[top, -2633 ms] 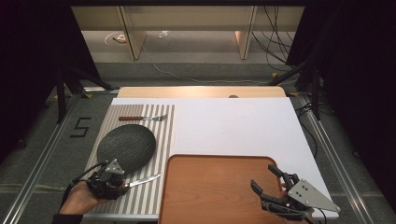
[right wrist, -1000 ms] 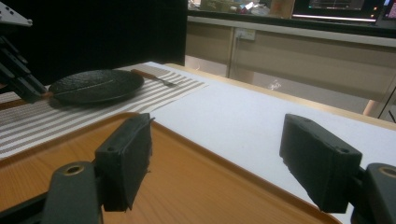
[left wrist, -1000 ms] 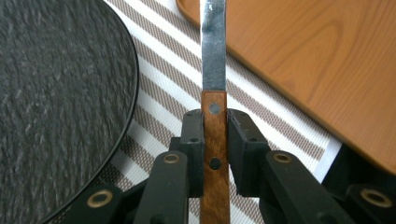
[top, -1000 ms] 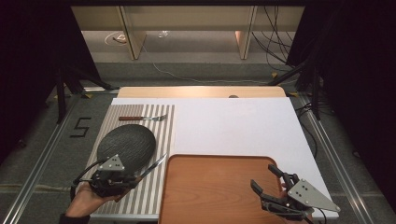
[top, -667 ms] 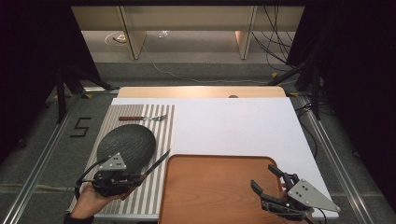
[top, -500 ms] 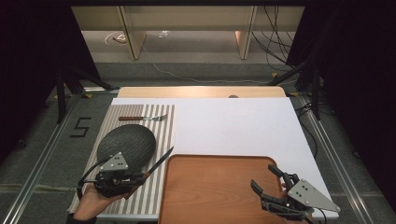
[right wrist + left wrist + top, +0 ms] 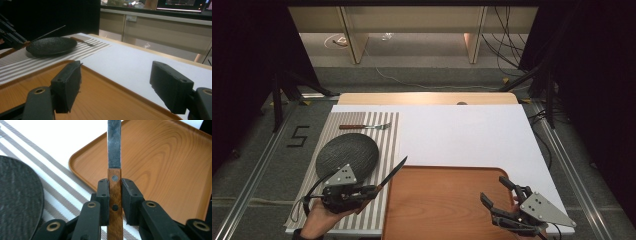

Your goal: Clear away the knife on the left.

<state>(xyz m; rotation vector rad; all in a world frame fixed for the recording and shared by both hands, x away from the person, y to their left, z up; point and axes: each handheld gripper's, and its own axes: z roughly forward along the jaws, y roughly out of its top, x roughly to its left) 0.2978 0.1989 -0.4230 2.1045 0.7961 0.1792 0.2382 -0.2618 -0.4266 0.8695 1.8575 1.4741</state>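
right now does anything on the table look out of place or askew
Nothing looks spilled or damaged. The one item off its setting is the knife, clamped by its wooden handle in the left gripper, blade angled over the tray corner. The fork lies beyond the dark plate.

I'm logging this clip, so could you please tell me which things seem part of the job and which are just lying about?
In use, likely:
left gripper
knife
wooden tray

Lying about, for now:
dark plate
fork
striped placemat
right gripper, open
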